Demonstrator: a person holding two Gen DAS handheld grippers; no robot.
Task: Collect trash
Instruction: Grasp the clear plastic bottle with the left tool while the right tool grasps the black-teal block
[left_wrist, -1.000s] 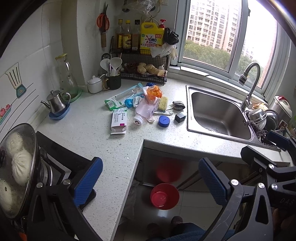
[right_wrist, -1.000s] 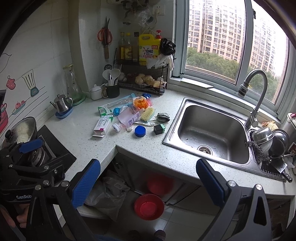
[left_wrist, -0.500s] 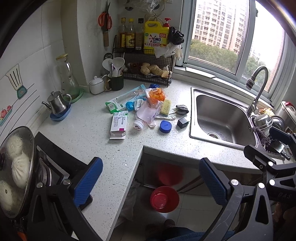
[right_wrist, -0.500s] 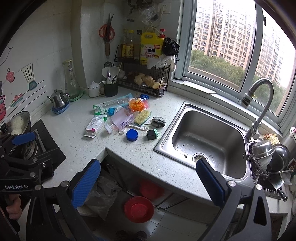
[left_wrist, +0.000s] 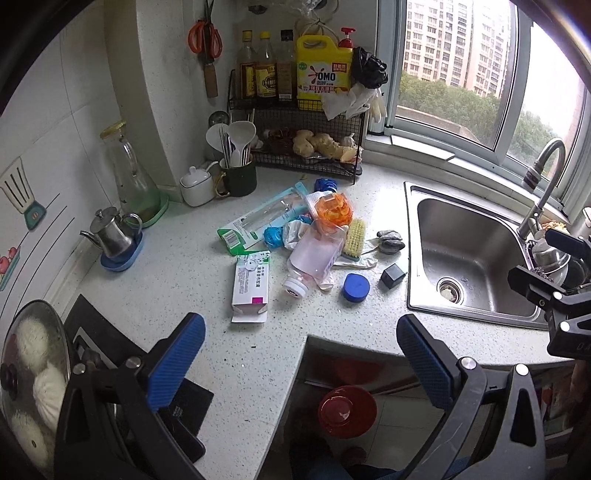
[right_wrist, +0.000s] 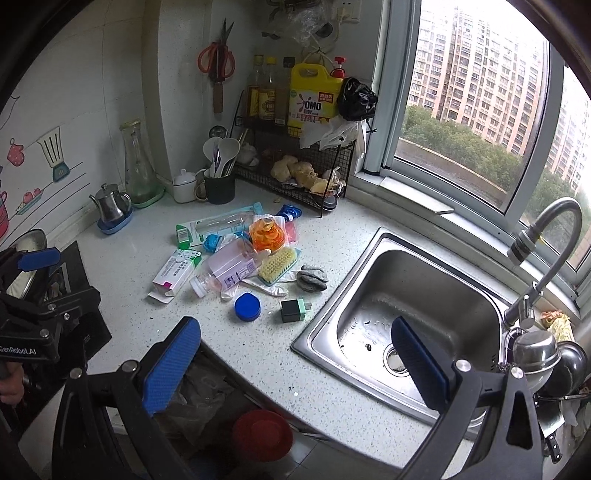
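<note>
Looks like nothing's getting picked up yet, both hands are just hovering at the counter edge sizing up the pile. The trash is sitting mid-counter left of the sink (right_wrist: 413, 314): medicine box (left_wrist: 251, 282), pink bottle (left_wrist: 314, 260), blue cap (left_wrist: 356, 288), some wrappers. Left gripper (left_wrist: 301, 345) is gaping wide and holding nothing. Right gripper (right_wrist: 295, 347) is spread wide and empty too. Next I'm guessing one reaches forward and down, probably for the box or cap since they're nearest.
</note>
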